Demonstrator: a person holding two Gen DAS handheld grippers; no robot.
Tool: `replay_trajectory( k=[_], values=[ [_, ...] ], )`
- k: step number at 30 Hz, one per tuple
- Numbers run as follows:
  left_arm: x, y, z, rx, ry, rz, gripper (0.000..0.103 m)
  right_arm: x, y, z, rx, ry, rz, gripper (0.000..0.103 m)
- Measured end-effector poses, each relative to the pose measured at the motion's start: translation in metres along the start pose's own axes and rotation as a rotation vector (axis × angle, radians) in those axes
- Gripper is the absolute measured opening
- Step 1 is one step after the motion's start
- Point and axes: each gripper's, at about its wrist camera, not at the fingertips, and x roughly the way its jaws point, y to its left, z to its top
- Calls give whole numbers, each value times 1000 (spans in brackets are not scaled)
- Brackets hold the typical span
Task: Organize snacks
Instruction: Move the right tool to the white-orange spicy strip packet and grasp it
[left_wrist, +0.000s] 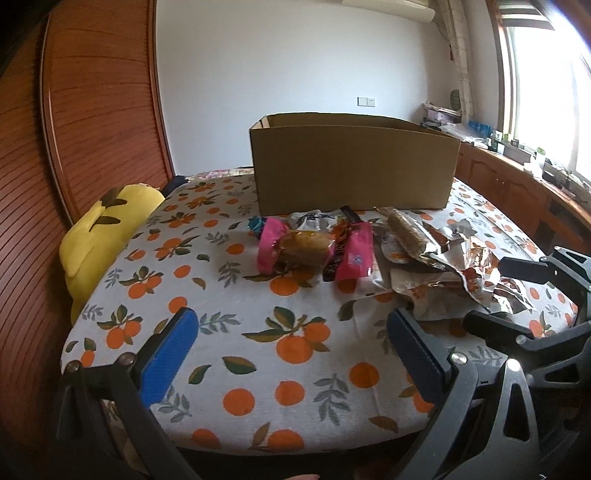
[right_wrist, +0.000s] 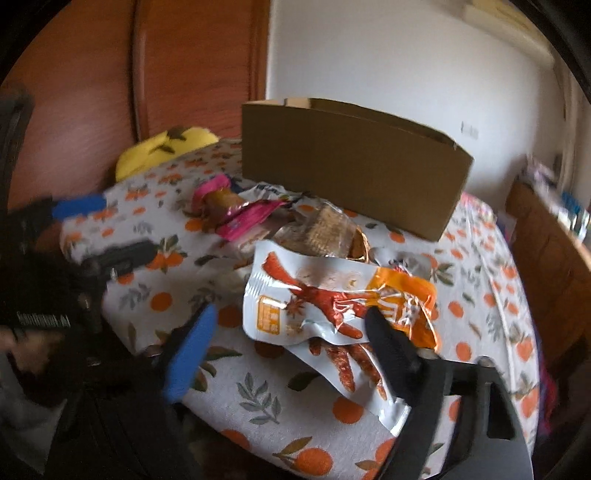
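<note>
An open cardboard box (left_wrist: 354, 166) stands at the back of the orange-print table (left_wrist: 229, 332); it also shows in the right wrist view (right_wrist: 347, 162). In front of it lies a pile of snacks: a pink-wrapped cake (left_wrist: 303, 247), a clear-wrapped cereal bar (left_wrist: 406, 232) and foil packs (left_wrist: 461, 273). My left gripper (left_wrist: 291, 325) is open and empty over bare cloth, short of the pile. My right gripper (right_wrist: 291, 314) is open, its jaws either side of a white and orange chicken-feet pack (right_wrist: 332, 299) that lies on top of a second pack. The pink cake (right_wrist: 229, 206) lies behind.
A yellow plush toy (left_wrist: 99, 236) sits at the table's left edge beside a wooden headboard (left_wrist: 85, 110). A wooden sill with small items (left_wrist: 524, 162) runs along the right under the window. My right gripper shows in the left wrist view (left_wrist: 491, 291).
</note>
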Motion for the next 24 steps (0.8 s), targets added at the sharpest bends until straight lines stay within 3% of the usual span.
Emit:
replay_trajectory(
  k=[1, 3, 8, 13, 20, 24],
  values=[
    [1, 1, 0, -4, 2, 0, 102, 1, 2, -1, -23, 0, -20, 72],
    [1, 2, 0, -8, 1, 0, 102, 4, 6, -2, -64, 1, -53, 57],
    [2, 2, 0, -5, 3, -4, 102, 13, 8, -2, -137, 7, -118, 38],
    [4, -1, -2, -5, 8, -9, 102, 22, 16, -5, -214, 11, -179, 35],
    [7, -2, -5, -6, 19, -7, 102, 33, 29, -2, -275, -10, -247, 45],
    [7, 0, -5, -7, 20, -5, 102, 40, 29, 6, -269, -7, -266, 46]
  ],
)
